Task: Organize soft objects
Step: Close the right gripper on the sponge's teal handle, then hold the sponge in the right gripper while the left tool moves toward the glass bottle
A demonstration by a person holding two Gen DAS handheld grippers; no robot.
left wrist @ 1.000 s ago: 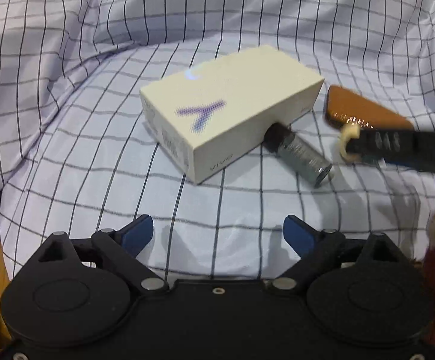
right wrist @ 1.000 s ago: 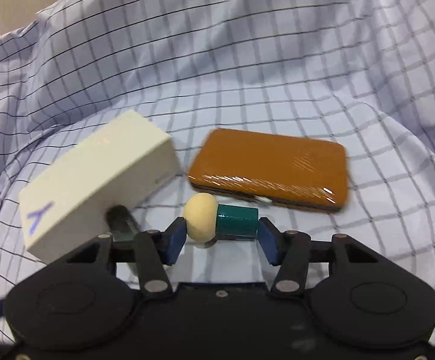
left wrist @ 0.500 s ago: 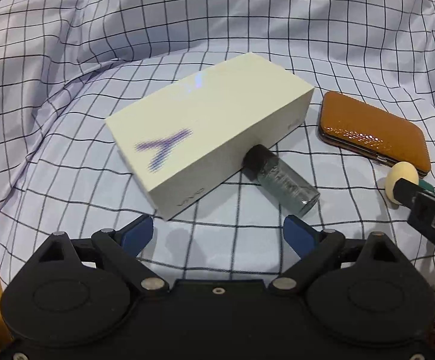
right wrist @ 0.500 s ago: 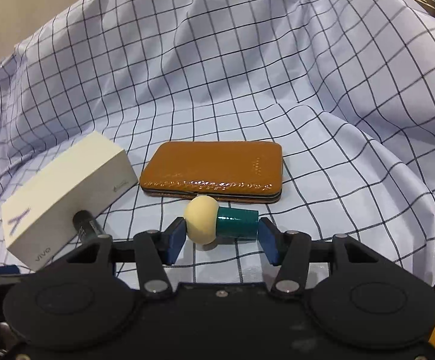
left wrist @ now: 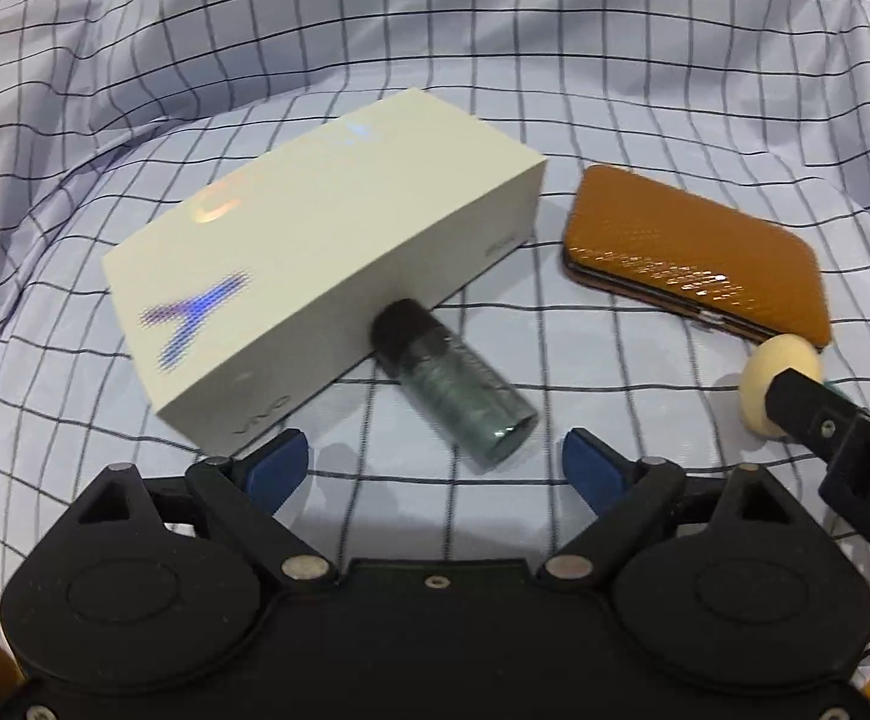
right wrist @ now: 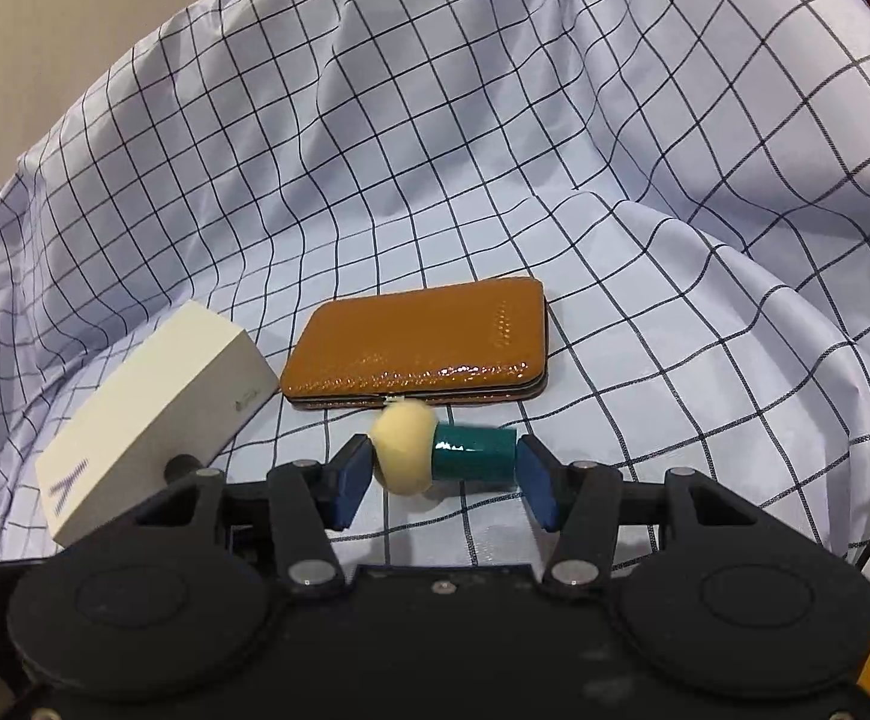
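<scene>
Showing: two hand-held grippers over a rumpled checked cloth [right wrist: 495, 180] with four small items on it.
Right gripper [right wrist: 442, 463]: its blue pads pinch a makeup sponge applicator [right wrist: 444, 456] end to end, cream sponge head against the left pad, teal handle against the right pad.
Left gripper [left wrist: 433, 462]: fingers spread wide, holding nothing, low over the cloth.
Small bottle [left wrist: 456, 387]: lying on its side just ahead of the left gripper, between its fingertips' line of sight; its black cap touches the phone box.
Phone box [left wrist: 321, 258]: white, ahead and left of the left gripper.
Brown wallet [right wrist: 417, 348]: flat, directly ahead of the right gripper, just beyond the sponge; whether they touch cannot be told.
</scene>
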